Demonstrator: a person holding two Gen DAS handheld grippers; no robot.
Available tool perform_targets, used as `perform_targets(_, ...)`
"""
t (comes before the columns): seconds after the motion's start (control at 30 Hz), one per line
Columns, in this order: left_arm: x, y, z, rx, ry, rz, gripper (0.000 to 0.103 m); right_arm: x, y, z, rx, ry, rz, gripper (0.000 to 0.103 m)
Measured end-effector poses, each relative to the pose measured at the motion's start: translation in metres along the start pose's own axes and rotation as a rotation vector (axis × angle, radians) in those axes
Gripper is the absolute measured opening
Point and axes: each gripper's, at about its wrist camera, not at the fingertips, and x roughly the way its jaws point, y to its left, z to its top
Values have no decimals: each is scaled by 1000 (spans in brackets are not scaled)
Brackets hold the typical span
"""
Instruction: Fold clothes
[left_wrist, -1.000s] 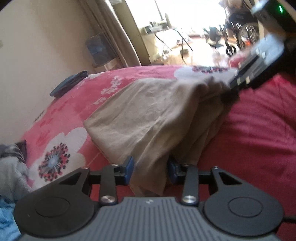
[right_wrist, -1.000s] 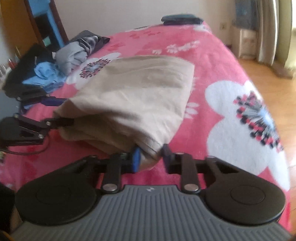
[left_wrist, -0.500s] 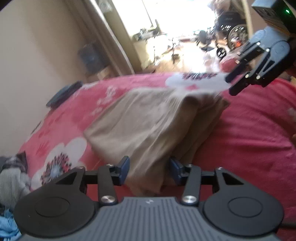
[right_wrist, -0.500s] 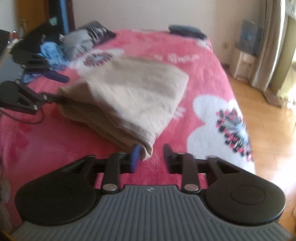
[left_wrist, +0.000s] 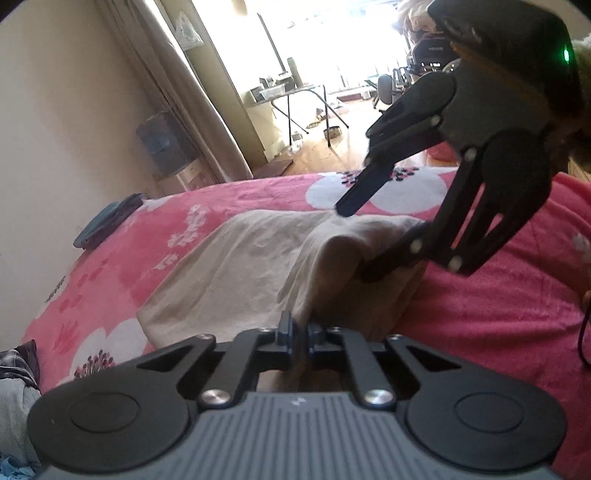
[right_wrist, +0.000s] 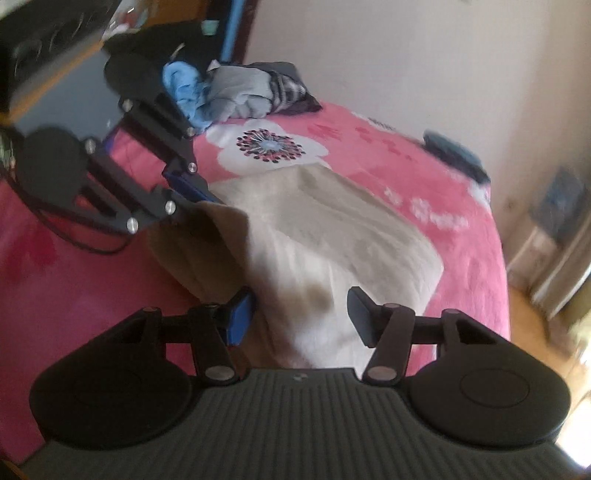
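The left black two-finger gripper (left_wrist: 300, 334) is pinching a corner of the beige folded cotton garment (left_wrist: 236, 269) on the pink floral bedspread (left_wrist: 229, 195), while the right gripper (right_wrist: 301, 314) is opening around the opposite edge, needing a deep, even bite.

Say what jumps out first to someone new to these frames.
The beige garment, part-folded on the pink floral bedspread. The left claw is pinched shut on its near edge, lifting a ridge of cloth. The right claw is opening, cloth between its fingers but not gripped. A pile of other clothes sits at the bed's far corner.
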Motion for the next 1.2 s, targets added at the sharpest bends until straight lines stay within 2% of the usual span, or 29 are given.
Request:
perform_targets(0.13, -3, 0, -2, 15, -8, -7, 6, 9, 11, 1, -137, 17, -66, 52)
perform_targets(0.2, -5, -2, -3, 30, -11, -9, 5, 7, 15, 3, -158, 15, -82, 43)
perform_targets(0.23, -7, -3, -3, 42, -18, -4, 5, 5, 19, 4, -174, 8, -97, 28)
perform_targets(0.27, -8, -4, -3, 55, -26, 1, 5, 3, 23, 6, -190, 0, -112, 18)
perform_targets(0.37, -12, -1, -3, 51, -42, 0, 5, -6, 36, 9, -205, -52, -170, 12)
perform_targets(0.43, -12, 0, -2, 44, -48, 2, 5, -8, 36, 7, -163, -68, -185, 12)
perform_targets(0.6, -14, 3, -1, 27, -54, 8, 5, 0, 25, 12, -6, -71, -146, 14)
perform_targets(0.7, -15, 4, 0, 30, -53, 8, 5, 12, 25, 10, -11, -58, -176, 15)
perform_targets(0.73, -15, 3, -1, 36, -51, 5, 5, 16, 26, 9, -16, -51, -188, 18)
perform_targets(0.77, -14, 2, -1, 42, -50, 2, 5, 22, 29, 5, -47, -23, -215, 25)
perform_targets(0.9, -9, -5, -7, 72, -40, -7, 5, 33, 41, -6, -123, 42, -314, 28)
perform_targets(1.03, -2, -10, -15, 110, -11, -2, 6, 45, 49, -7, -192, 75, -409, 40)
perform_targets(1.1, 2, -13, -19, 136, 5, 9, 12, 47, 52, -8, -219, 81, -421, 41)
perform_targets(1.2, 2, -15, -22, 154, 8, 31, 17, 31, 44, -4, -197, 51, -358, 49)
